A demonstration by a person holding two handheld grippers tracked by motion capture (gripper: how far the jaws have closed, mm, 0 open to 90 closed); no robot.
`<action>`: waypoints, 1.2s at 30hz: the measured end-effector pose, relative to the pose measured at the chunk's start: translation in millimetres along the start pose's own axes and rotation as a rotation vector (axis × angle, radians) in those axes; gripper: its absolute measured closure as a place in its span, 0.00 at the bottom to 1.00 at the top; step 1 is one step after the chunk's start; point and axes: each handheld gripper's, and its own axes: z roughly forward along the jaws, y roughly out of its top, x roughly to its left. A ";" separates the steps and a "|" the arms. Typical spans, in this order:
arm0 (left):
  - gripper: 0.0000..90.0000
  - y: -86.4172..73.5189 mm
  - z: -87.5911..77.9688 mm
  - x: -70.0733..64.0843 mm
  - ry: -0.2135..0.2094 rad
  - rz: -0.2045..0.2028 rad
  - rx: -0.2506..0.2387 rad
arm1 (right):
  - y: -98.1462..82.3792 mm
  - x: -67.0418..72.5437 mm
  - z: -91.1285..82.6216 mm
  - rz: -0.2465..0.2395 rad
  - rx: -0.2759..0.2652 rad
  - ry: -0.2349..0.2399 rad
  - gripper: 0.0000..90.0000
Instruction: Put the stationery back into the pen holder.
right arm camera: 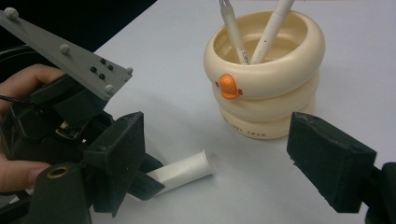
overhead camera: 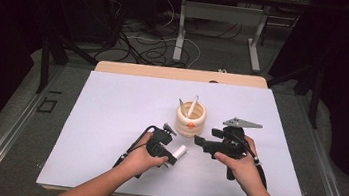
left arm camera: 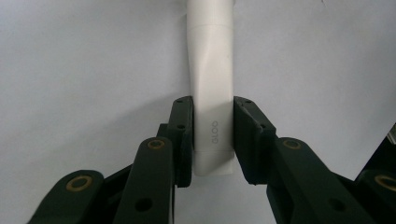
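White tube (left arm camera: pixel 213 116) lies flat on the table (overhead camera: pixel 110 115), at 7 o'clock from the duck-faced holder (overhead camera: pixel 190 119) with its 2 pens. Left gripper (overhead camera: pixel 171 154) pinches its tail for lifting; right gripper (overhead camera: pixel 199 141) waits wide, empty, probably for steadying.

Your left gripper (overhead camera: pixel 171 154) sits near the table's (overhead camera: pixel 111 105) front edge, seemingly clamped on a white tube (overhead camera: pixel 179 152). Your right gripper (overhead camera: pixel 199 141) hovers just right of it. Farther back stands a cream pen holder (overhead camera: pixel 190 121).
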 end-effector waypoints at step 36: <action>0.79 -11.8 -42.2 3.3 -0.020 -0.029 -0.330 | 9.9 5.7 7.8 0.102 -0.006 0.040 0.28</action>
